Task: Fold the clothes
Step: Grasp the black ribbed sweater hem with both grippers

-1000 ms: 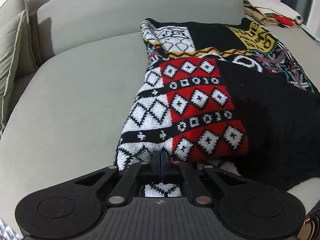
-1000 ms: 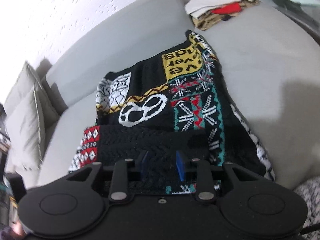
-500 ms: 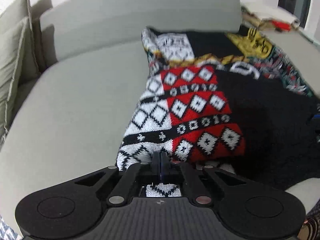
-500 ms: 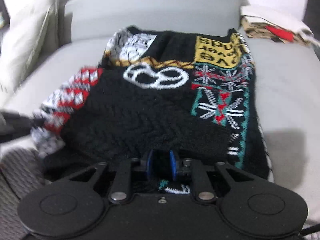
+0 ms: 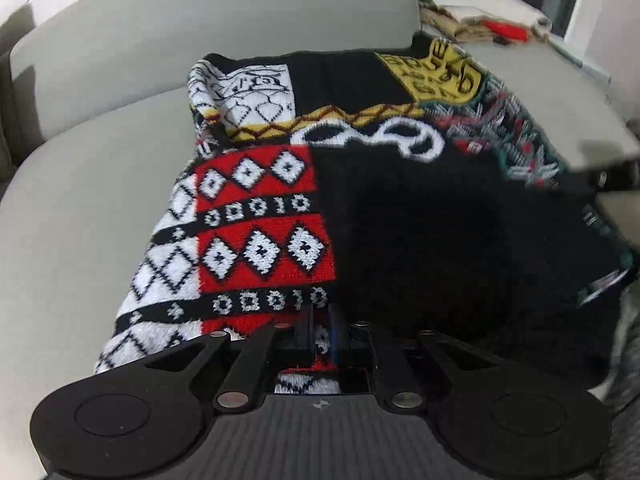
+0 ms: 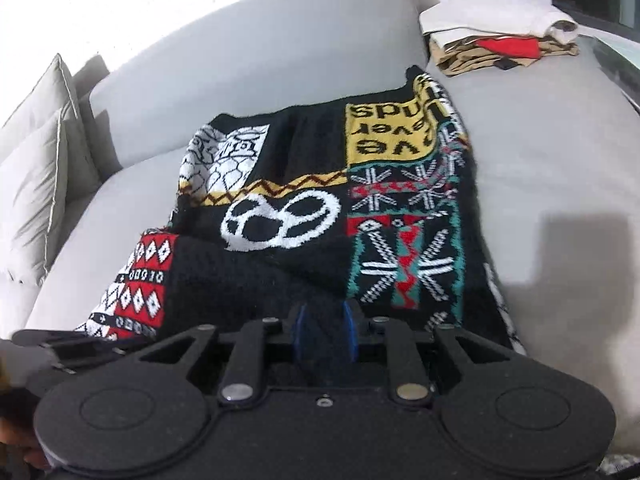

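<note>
Two tools, one in each hand, both low at the near edge of one knitted sweater (image 5: 400, 220) (image 6: 280, 248).

Left tool (image 5: 320, 330) pinched on the sweater's near hem. Red, white and black knit squeezed between its two fingers, with only a small gap there. A bit blurry in this view.

Right tool (image 6: 325, 332) clamped on a thick bunch of black knit, with a blue pad (image 6: 301, 332) on each side of the bunch.

Sweater spread out just ahead of both tools on a grey sofa (image 5: 100, 200) (image 6: 560, 160), reaching away toward the sofa back.

Right in front of the left tool, a red patch with white diamonds. To that tool's left, a white strip with black diamonds. To its right, a big plain black part, lying over the edge of a white double ring. Farther ahead, a yellow zigzag line and a white patch with black drawing.

Ahead and to the right of the right tool, green, red and white star shapes. Farther on, a yellow patch with black letters.

Far ahead and to the right of both tools, past the sweater's far corner, a small pile of folded clothes (image 5: 492, 26) (image 6: 500, 44) on the sofa.

Far to the left of the right tool, pale cushions (image 6: 36, 184) standing at the sofa's end.
</note>
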Tool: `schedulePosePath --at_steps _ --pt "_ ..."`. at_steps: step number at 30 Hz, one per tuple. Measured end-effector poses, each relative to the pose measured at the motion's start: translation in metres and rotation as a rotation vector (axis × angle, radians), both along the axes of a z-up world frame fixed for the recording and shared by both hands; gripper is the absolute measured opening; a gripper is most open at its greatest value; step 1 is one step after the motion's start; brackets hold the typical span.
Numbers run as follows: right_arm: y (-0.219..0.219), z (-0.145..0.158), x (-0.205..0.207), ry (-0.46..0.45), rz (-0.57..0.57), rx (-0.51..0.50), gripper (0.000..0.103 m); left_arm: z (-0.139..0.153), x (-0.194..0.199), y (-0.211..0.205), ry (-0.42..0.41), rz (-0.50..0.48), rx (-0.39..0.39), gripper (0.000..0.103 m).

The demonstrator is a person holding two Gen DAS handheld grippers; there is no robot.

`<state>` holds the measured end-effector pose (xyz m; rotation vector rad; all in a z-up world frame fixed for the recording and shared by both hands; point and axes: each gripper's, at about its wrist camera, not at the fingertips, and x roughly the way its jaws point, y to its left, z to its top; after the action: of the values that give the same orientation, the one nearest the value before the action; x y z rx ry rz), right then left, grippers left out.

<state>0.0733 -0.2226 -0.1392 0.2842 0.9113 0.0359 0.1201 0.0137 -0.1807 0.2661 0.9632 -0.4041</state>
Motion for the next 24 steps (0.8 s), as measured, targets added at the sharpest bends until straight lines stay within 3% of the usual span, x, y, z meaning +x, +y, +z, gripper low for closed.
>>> schedulePosePath --at_steps 3,7,13,16,19,21,24 --pt "0.005 -0.011 0.010 0.015 0.011 -0.028 0.021 -0.002 0.001 -0.003 0.002 0.000 0.015 0.008" --pt "0.010 -0.047 0.024 0.066 0.035 -0.111 0.016 -0.001 -0.001 0.000 0.005 0.023 -0.007 0.008" --pt "0.009 -0.028 0.020 0.063 0.034 -0.130 0.016 0.013 -0.007 0.002 -0.013 0.039 -0.003 0.008" --pt "0.001 -0.009 -0.002 0.022 -0.010 -0.160 0.016 0.031 -0.019 0.010 -0.037 0.052 -0.084 0.009" --pt "-0.008 -0.019 -0.012 0.063 -0.022 -0.200 0.017 0.040 -0.023 0.009 -0.058 0.044 -0.084 0.009" --pt "-0.015 -0.039 -0.010 0.119 -0.023 -0.189 0.017 0.045 -0.025 0.008 -0.070 0.037 -0.076 0.010" --pt "-0.022 -0.039 -0.007 0.115 -0.037 -0.141 0.018 0.053 -0.027 0.006 -0.090 0.026 -0.065 0.008"
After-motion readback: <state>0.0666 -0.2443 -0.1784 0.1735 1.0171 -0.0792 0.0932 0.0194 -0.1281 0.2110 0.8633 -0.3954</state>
